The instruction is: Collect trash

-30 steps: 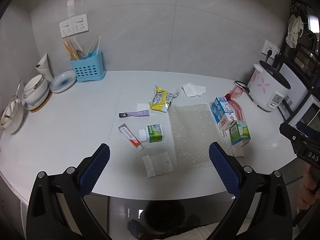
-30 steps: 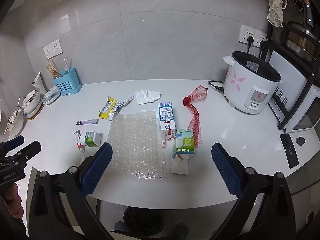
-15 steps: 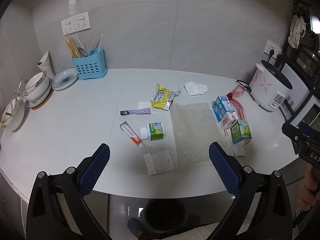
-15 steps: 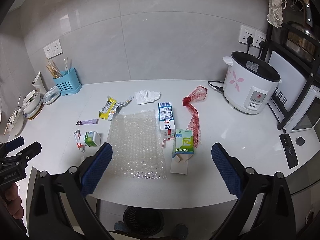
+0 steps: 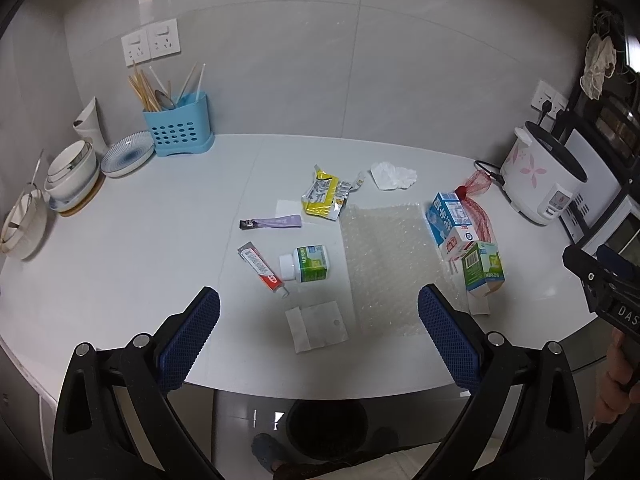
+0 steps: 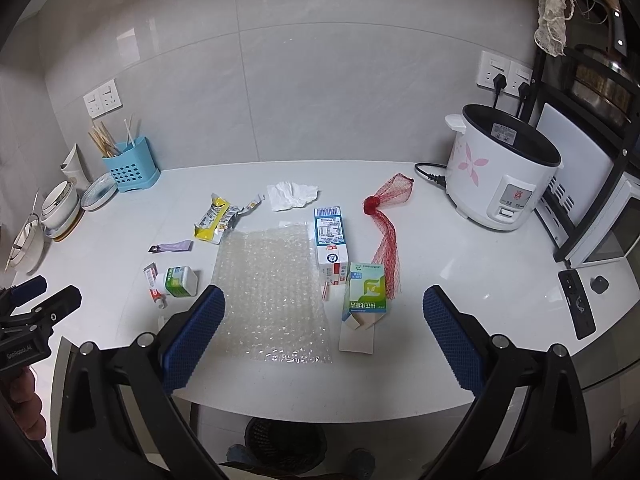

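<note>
Bench (image 5: 132, 240) of glossy white stone fills the middle of both views, carrying all the trash, with a grey tiled wall behind. At the right edge of the right wrist view stands a white rice cooker with pink flower print (image 6: 502, 176). A clear sheet of bubble wrap (image 6: 272, 292) lies flat at centre, the largest piece of litter. Below the bench edge, at the bottom centre of the frame, a dark round waste bin (image 6: 282, 442) sits on the floor. A light blue perforated cutlery holder (image 5: 180, 128) stands in the upper left by the wall. Just right of the bubble wrap lie a blue and white carton (image 6: 330, 236) and a green and white box (image 6: 366, 294), with a red mesh net bag (image 6: 386, 240) stretched beside them. A yellow snack wrapper (image 5: 324, 196) and a crumpled white tissue (image 5: 392, 174) sit towards the wall, above the bubble wrap. Left of the sheet lie a green-labelled white pill bottle (image 5: 308, 264), a red and white tube (image 5: 262, 266), a small purple sachet (image 5: 272, 222) and a flat white paper square (image 5: 318, 324). The left gripper (image 5: 318, 344) and the right gripper (image 6: 324, 338) both hover at the near edge with jaws wide apart, holding nothing.
</note>
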`<action>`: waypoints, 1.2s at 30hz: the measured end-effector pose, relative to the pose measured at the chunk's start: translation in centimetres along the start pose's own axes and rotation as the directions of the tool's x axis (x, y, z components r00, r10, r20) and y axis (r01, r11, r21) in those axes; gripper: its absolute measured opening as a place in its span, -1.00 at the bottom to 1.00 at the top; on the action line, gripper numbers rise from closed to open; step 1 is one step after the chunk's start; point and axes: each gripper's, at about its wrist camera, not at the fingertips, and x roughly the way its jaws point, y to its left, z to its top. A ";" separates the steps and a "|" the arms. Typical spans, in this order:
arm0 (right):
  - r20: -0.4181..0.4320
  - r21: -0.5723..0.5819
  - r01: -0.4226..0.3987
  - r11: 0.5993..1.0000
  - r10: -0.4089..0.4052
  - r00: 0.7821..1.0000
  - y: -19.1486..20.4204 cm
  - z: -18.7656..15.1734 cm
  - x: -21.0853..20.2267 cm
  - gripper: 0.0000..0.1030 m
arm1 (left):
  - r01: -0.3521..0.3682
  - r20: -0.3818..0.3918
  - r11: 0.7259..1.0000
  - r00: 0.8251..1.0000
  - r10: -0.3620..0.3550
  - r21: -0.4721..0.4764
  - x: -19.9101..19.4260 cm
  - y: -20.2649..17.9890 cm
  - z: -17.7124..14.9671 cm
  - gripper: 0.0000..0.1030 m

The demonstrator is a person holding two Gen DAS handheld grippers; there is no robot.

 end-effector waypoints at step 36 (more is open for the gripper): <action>-0.341 0.020 0.059 0.998 -0.049 0.939 -3.5 3.0 18.7 0.69 | -0.341 -0.468 0.896 0.865 0.180 -0.286 24.1 11.4 2.8 0.89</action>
